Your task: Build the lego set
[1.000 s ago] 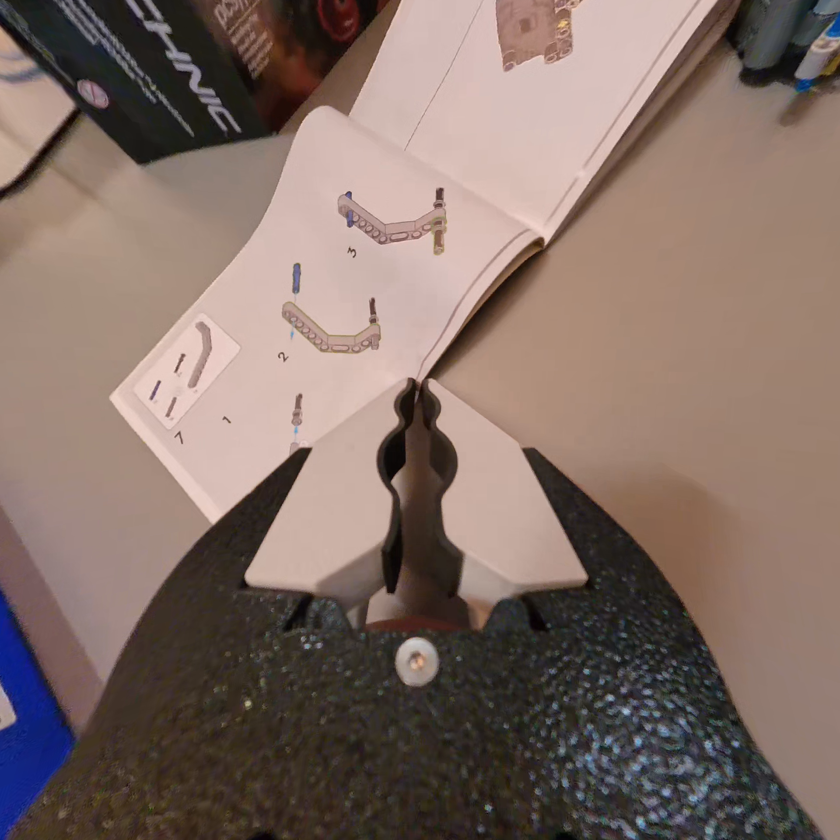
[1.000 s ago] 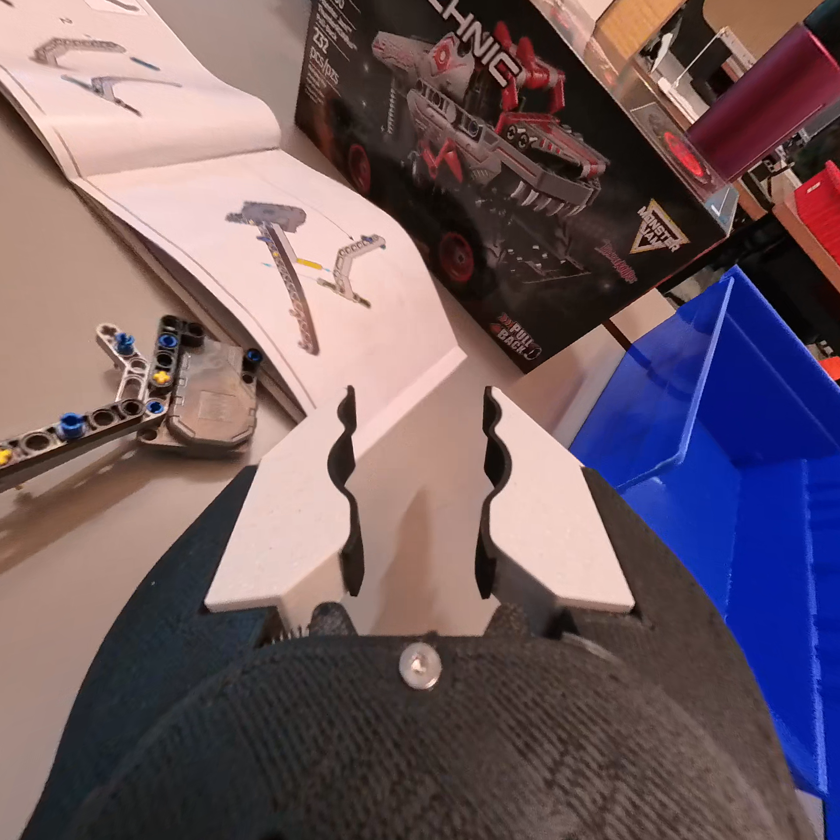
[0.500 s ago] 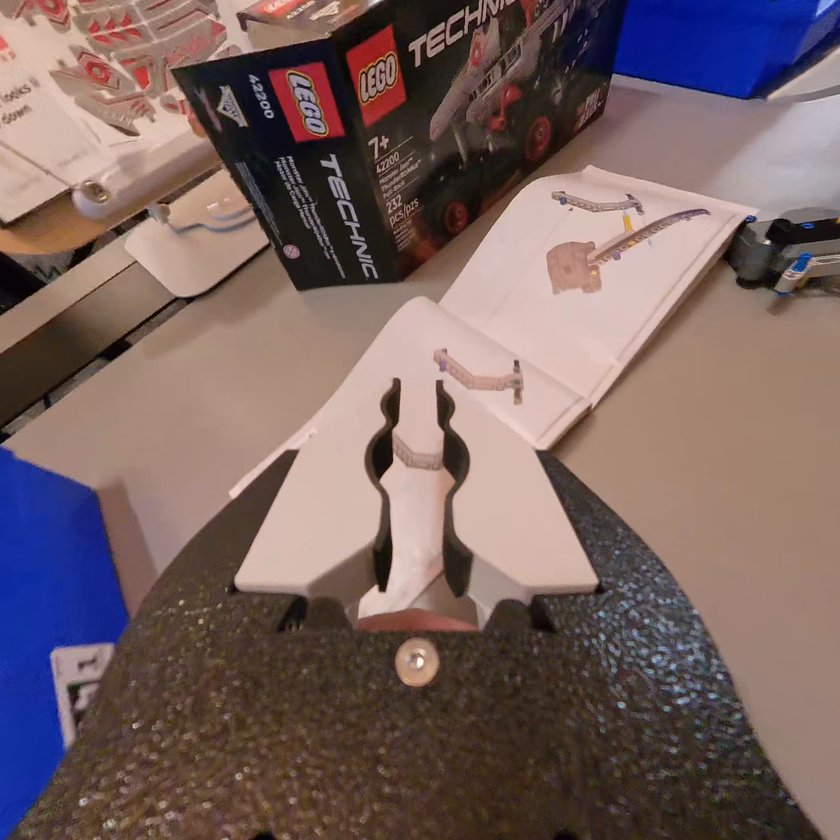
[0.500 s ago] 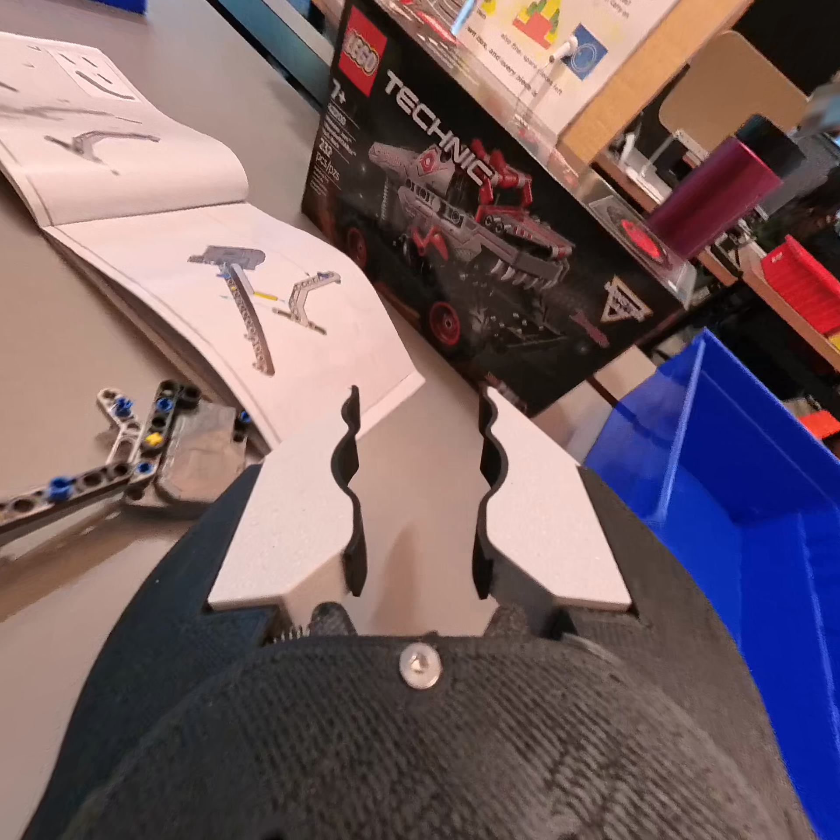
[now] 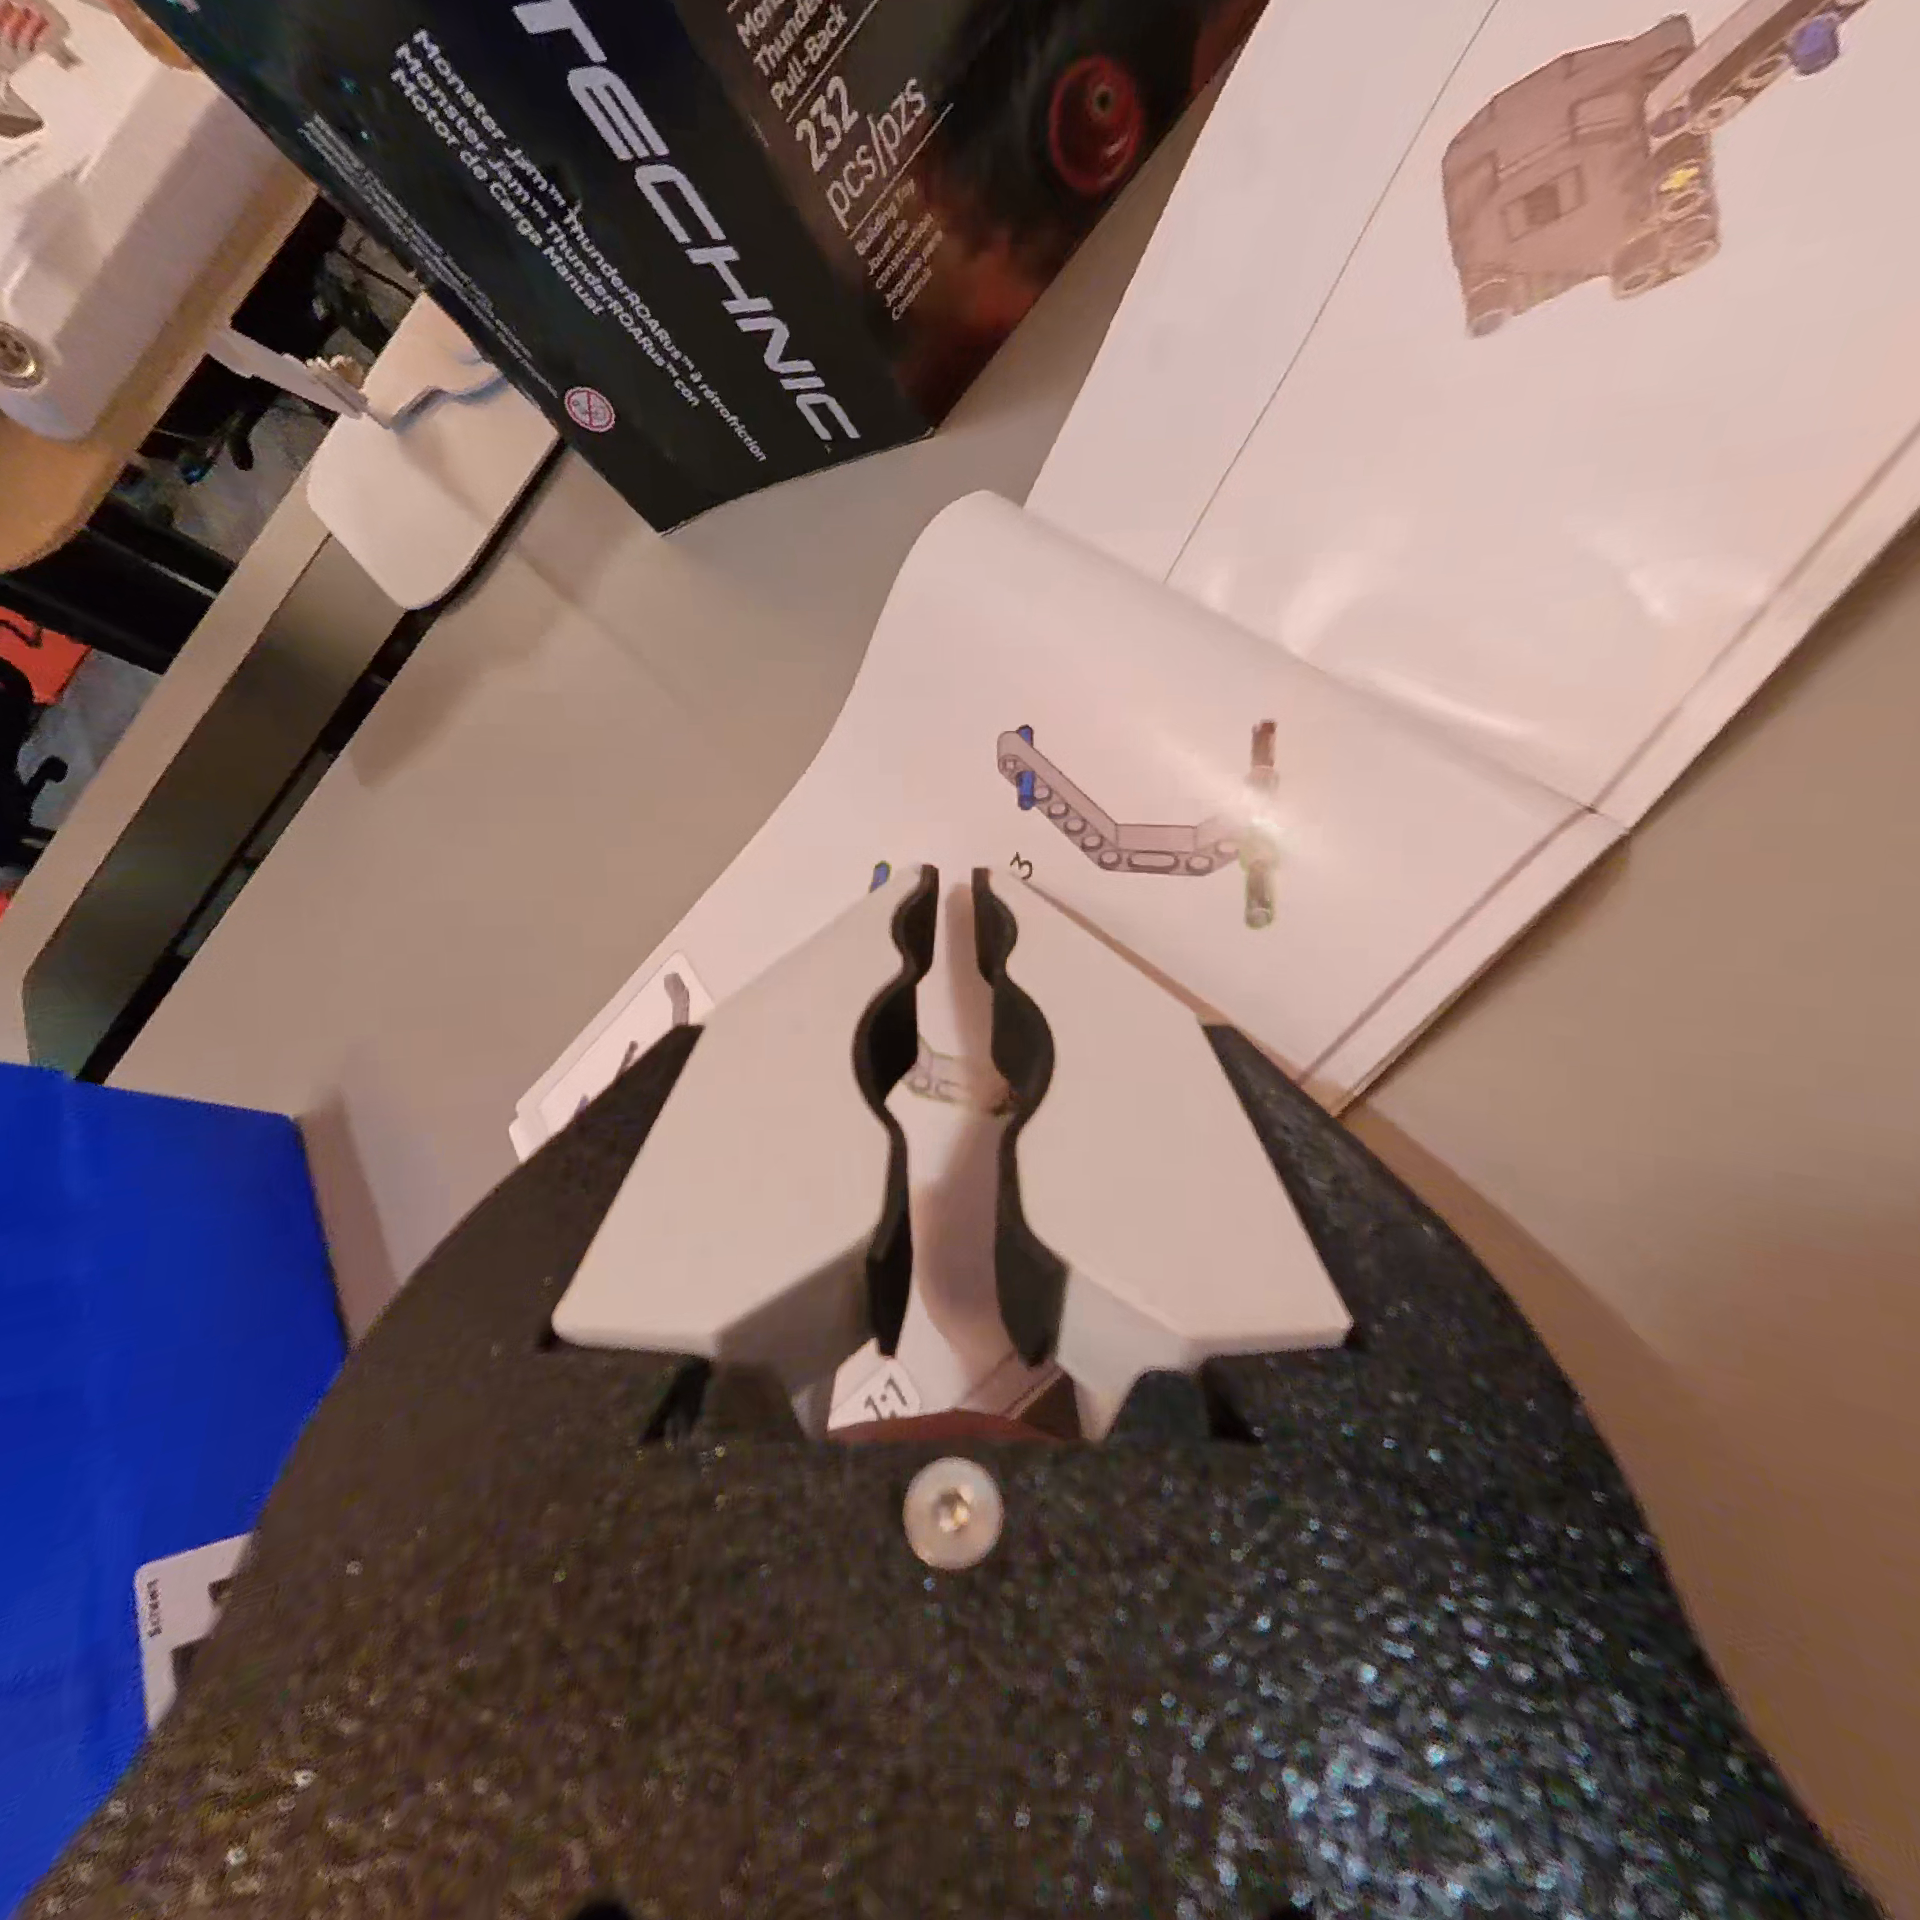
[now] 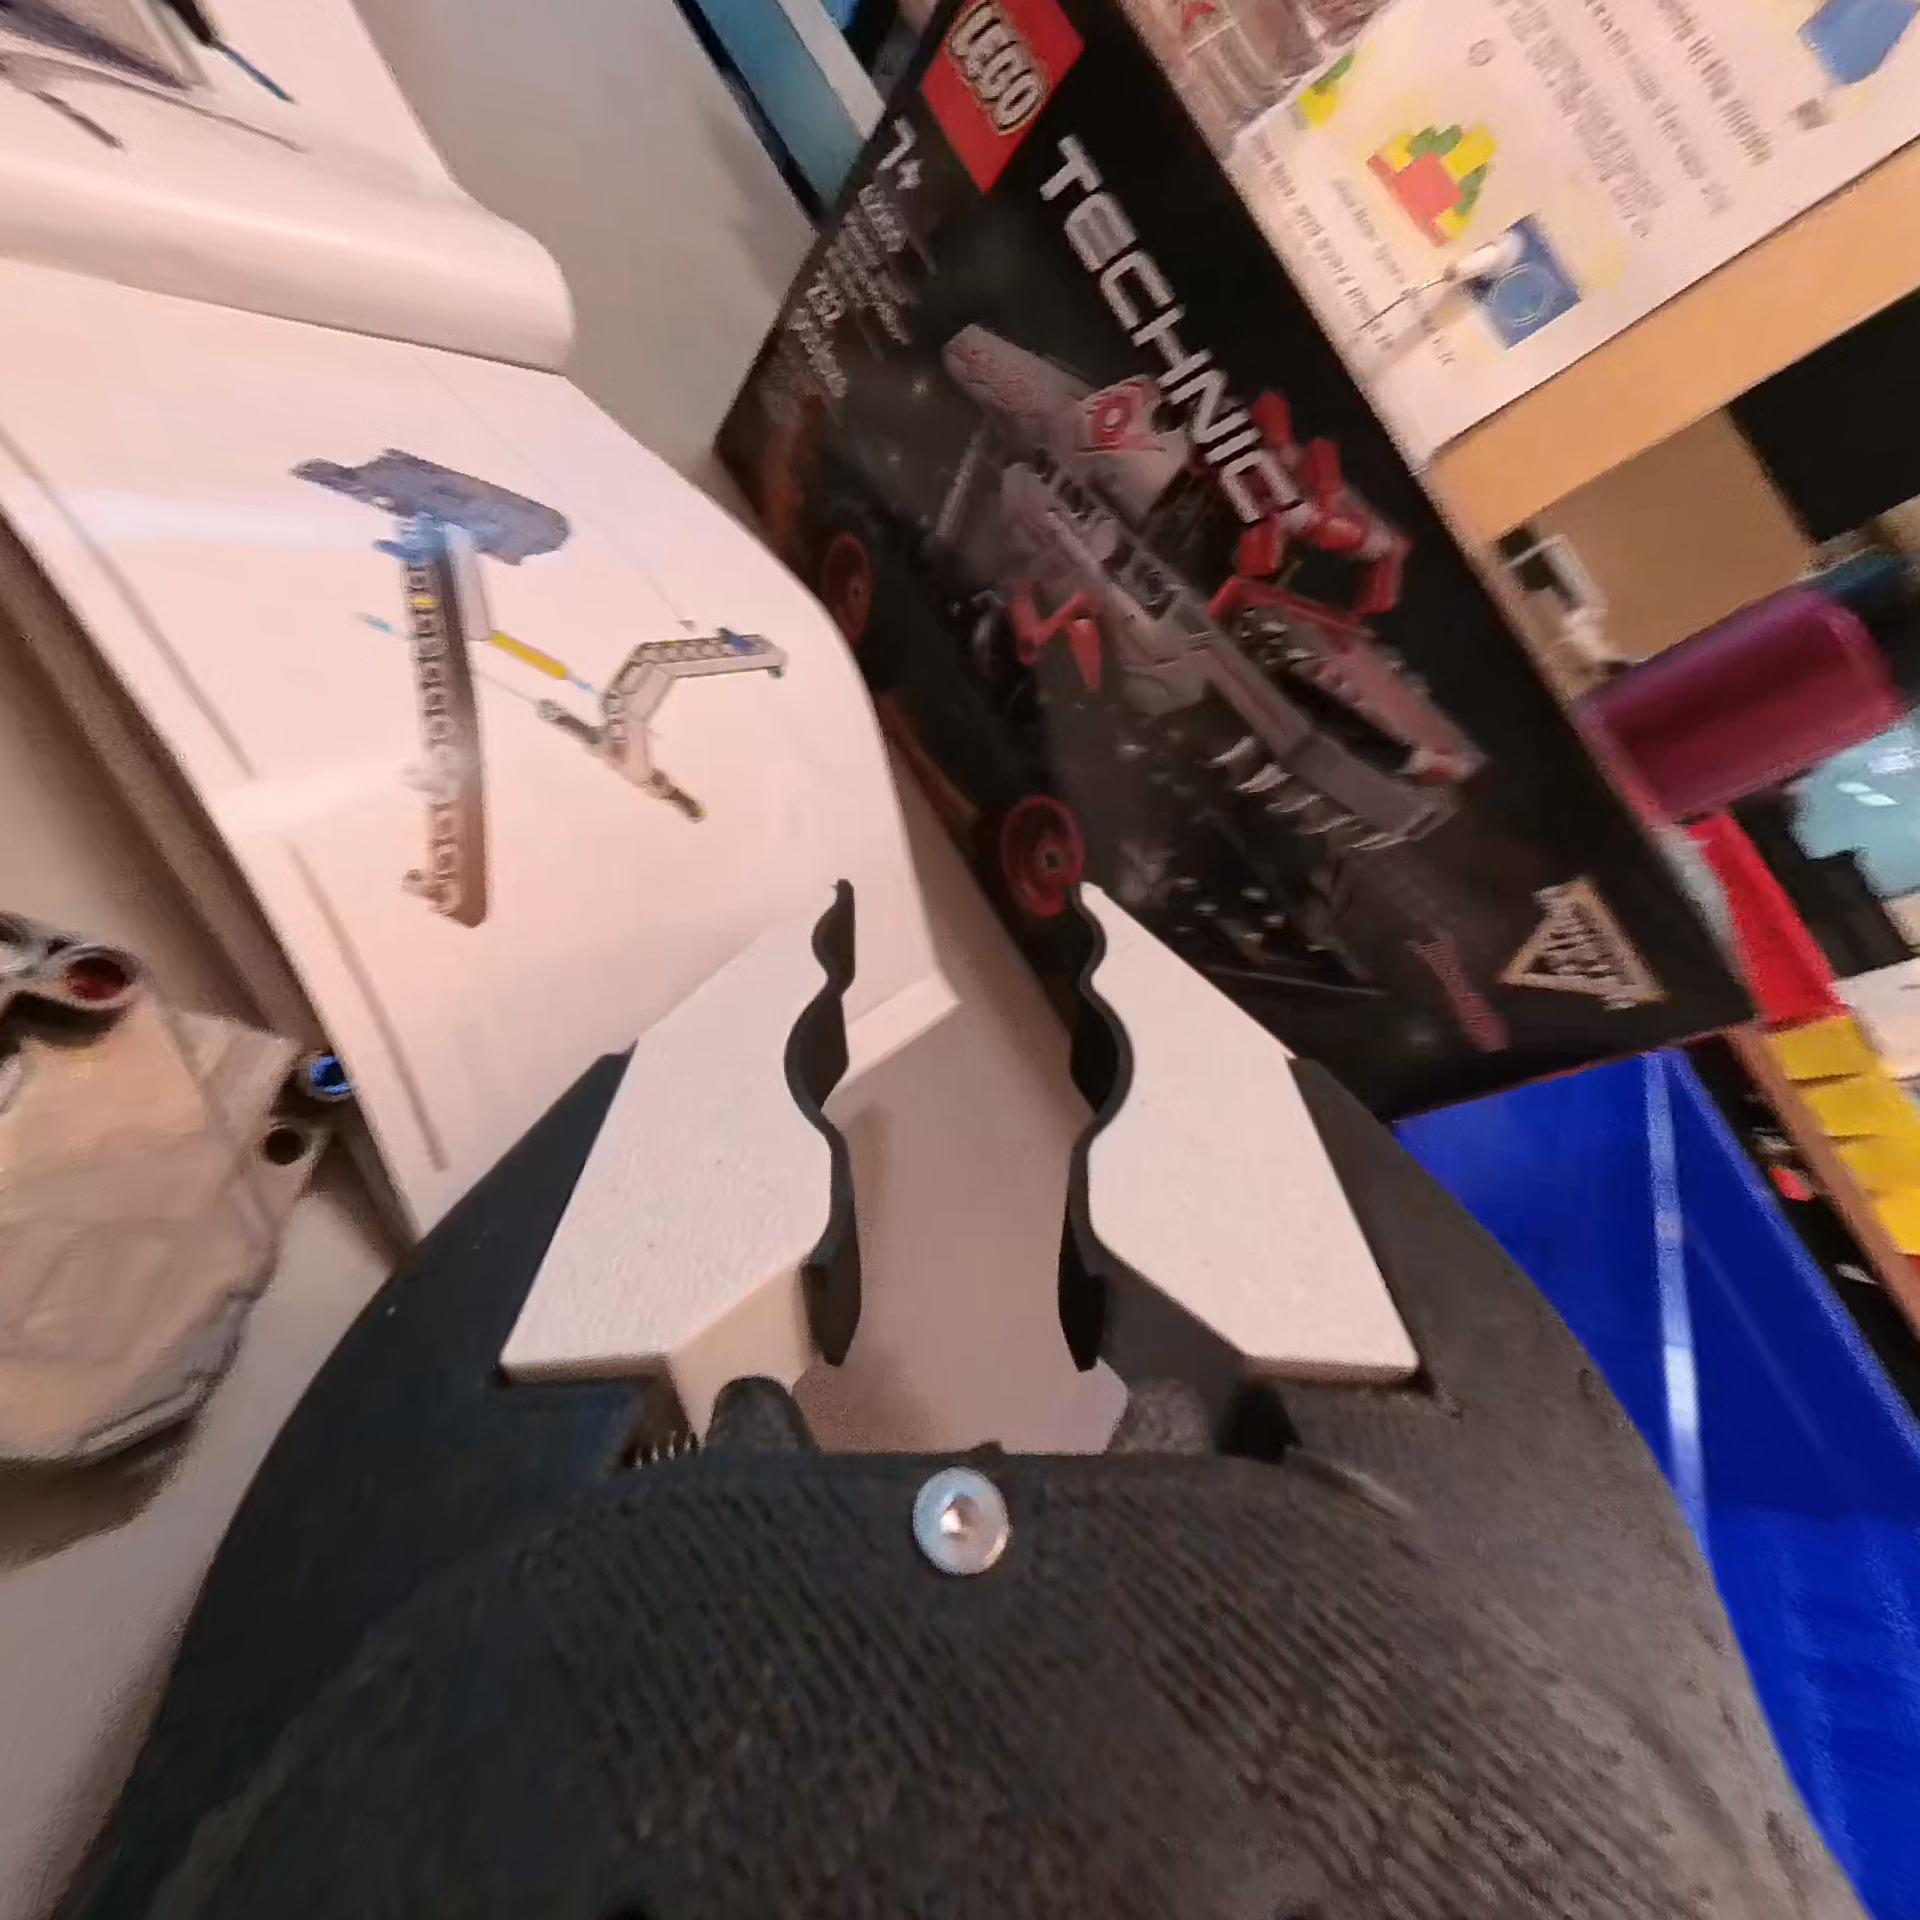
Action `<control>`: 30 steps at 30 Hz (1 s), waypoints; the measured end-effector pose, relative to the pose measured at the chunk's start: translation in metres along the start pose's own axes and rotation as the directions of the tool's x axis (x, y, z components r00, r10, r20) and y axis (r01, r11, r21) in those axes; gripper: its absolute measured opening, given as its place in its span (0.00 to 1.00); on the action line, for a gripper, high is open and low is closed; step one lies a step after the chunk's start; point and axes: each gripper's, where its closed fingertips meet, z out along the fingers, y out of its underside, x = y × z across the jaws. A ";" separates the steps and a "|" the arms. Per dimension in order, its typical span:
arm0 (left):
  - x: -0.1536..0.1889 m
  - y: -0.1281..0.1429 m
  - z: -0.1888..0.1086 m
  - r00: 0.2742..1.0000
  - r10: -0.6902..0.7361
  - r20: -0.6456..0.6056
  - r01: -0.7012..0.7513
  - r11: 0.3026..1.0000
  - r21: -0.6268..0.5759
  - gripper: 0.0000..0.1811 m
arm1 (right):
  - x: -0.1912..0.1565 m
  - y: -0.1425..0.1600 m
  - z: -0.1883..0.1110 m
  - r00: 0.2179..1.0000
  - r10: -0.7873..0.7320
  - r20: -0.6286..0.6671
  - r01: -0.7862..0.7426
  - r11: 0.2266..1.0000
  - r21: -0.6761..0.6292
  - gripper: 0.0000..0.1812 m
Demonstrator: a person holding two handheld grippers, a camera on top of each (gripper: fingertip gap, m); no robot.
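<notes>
1. The left gripper (image 5: 951, 875) is seen over the glossy open instruction booklet (image 5: 1351, 644); its white wavy-edged fingers (image 5: 748, 1143) are nearly closed on nothing.
2. The right gripper (image 6: 961, 914) is held wide and empty beside the booklet's curled page.
3. The dark cardboard set box (image 6: 1195, 582) stands behind the booklet on the matte beige bench (image 5: 520, 748).
4. A blurred grey partial build (image 6: 125, 1195) lies against the booklet's near edge.
5. A blue plastic bin (image 6: 1704, 1351) is seen beside the box.

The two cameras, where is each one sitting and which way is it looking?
Left wrist view: sits on the left tongs, looking forward and down at the open instruction booklet; its nearly closed, empty fingers show.
Right wrist view: sits on the right tongs, looking across the table at the black set box, with a blue bin on the right; its open, empty fingers show.
Shared: both see the booklet and the box.
</notes>
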 end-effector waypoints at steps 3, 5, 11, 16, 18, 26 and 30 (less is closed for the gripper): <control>-0.003 0.002 0.001 1.000 -0.024 0.004 0.024 1.000 -0.013 0.00 | -0.013 0.012 0.005 0.999 -0.018 0.051 0.020 0.998 -0.051 0.21; -0.004 0.004 0.002 1.000 -0.018 0.013 0.018 1.000 -0.020 0.00 | -0.012 0.022 0.007 0.997 -0.054 0.046 0.058 0.993 -0.100 0.19; -0.007 0.006 0.002 0.999 -0.028 0.038 0.029 0.999 -0.031 0.00 | -0.021 0.033 0.010 0.992 -0.091 0.084 0.102 0.984 -0.143 0.09; -0.012 0.010 0.001 0.997 -0.052 0.051 0.054 0.998 -0.044 0.00 | -0.027 0.035 0.011 0.987 -0.107 0.117 0.125 0.981 -0.151 0.00; -0.013 0.010 0.001 0.997 -0.049 0.062 0.052 0.998 -0.047 0.00 | -0.027 0.036 0.012 0.987 -0.114 0.116 0.132 0.979 -0.159 0.00; -0.015 0.010 0.000 0.995 -0.012 0.099 0.017 0.999 -0.043 0.00 | 0.002 0.008 0.002 0.998 -0.055 -0.038 0.055 0.998 -0.008 0.00; -0.024 -0.002 -0.010 0.985 -0.024 0.171 0.016 0.999 0.047 0.05 | 0.030 0.012 -0.002 0.977 -0.013 -0.215 0.014 1.000 0.003 0.02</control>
